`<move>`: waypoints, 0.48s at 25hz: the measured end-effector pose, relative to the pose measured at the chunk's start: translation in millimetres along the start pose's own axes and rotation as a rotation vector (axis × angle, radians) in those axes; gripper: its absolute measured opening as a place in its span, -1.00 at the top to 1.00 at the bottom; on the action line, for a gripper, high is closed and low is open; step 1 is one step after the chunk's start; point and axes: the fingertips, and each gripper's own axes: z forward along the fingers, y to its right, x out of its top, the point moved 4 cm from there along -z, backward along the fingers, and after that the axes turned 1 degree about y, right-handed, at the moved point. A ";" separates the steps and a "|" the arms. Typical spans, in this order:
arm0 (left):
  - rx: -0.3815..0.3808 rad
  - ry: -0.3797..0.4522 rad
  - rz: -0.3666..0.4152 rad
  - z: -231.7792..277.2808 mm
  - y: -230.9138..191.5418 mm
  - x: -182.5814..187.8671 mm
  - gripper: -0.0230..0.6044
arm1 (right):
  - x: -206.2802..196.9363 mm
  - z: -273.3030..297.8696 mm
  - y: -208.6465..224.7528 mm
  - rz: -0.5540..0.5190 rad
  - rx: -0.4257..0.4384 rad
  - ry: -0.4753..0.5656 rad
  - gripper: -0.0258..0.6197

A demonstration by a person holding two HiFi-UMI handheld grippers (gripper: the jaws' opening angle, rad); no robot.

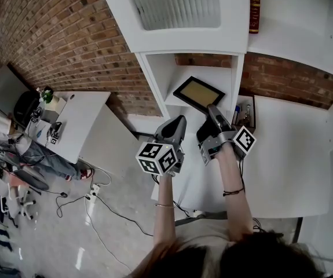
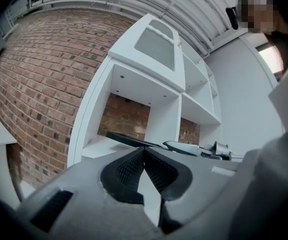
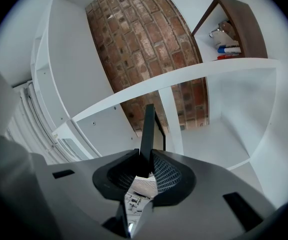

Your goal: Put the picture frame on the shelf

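Nearest to the head camera, two bare forearms reach forward over the white worktop (image 1: 282, 161), and each hand carries one claw. At the left, the left claw (image 2: 144, 150) is closed, its two ribbed pads meet at the tip and nothing is between them; it hovers just beside the right one, in front of the left wall of the shelf (image 1: 154, 80). At the right, the right claw (image 3: 146, 156) grips the near edge of the picture frame (image 1: 198, 94), a black frame with a tan middle, and its pads press on both faces of this edge. From there the frame reaches, tilted, into the open compartment of the shelf, above its white board; whether the far edge touches the board I cannot tell. Just right of this compartment a small wooden box (image 3: 251, 29) with pens stands on the worktop. Farther behind the shelf is a brick wall (image 1: 56, 33)
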 end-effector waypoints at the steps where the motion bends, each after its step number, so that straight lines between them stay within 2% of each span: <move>1: -0.004 -0.002 0.000 2.3 -1.0 -0.5 0.89 | 1.6 1.0 1.1 -0.001 -0.002 0.004 0.69; 12: -0.044 -0.020 -0.003 17.4 -9.3 -3.3 0.89 | 5.5 9.8 9.5 -0.006 -0.020 0.034 0.69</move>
